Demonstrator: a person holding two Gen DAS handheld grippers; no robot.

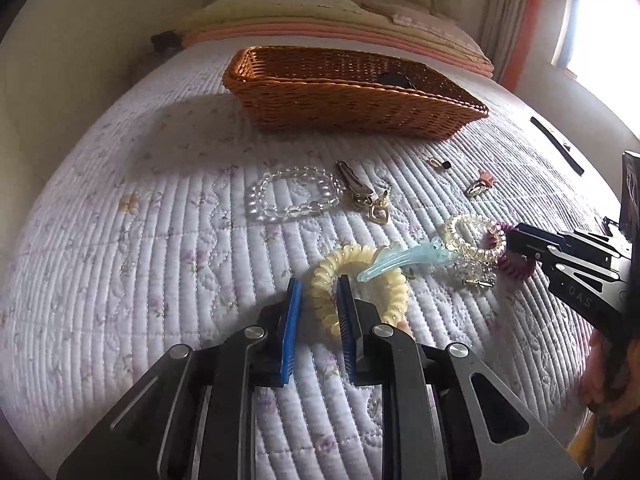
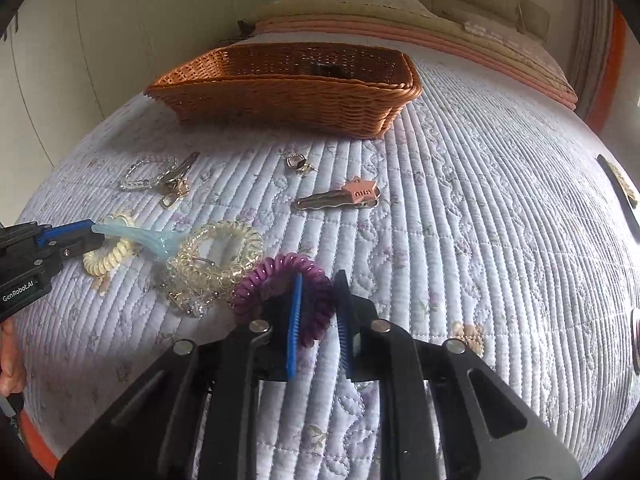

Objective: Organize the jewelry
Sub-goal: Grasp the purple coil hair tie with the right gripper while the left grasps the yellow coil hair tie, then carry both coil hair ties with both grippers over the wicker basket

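My left gripper (image 1: 319,286) is shut on the near-left strand of a cream spiral hair tie (image 1: 360,280) lying on the quilt. A pale blue clip (image 1: 404,260) rests across that tie. To the right, a purple spiral hair tie (image 2: 280,272) lies against a clear spiral tie (image 2: 224,248), and my right gripper (image 2: 319,280) is shut on the purple one's near strand. In the left wrist view the right gripper (image 1: 520,240) comes in from the right edge. A wicker basket (image 1: 352,108) stands behind, with one dark item (image 1: 394,79) inside.
Between the basket and the grippers lie a clear bead bracelet (image 1: 296,196), a gold clip (image 1: 356,186), a pink star clip (image 2: 344,196) and a small metal piece (image 2: 298,164). Folded blankets (image 1: 340,28) are stacked behind the basket. A black strip (image 1: 556,144) lies at the right.
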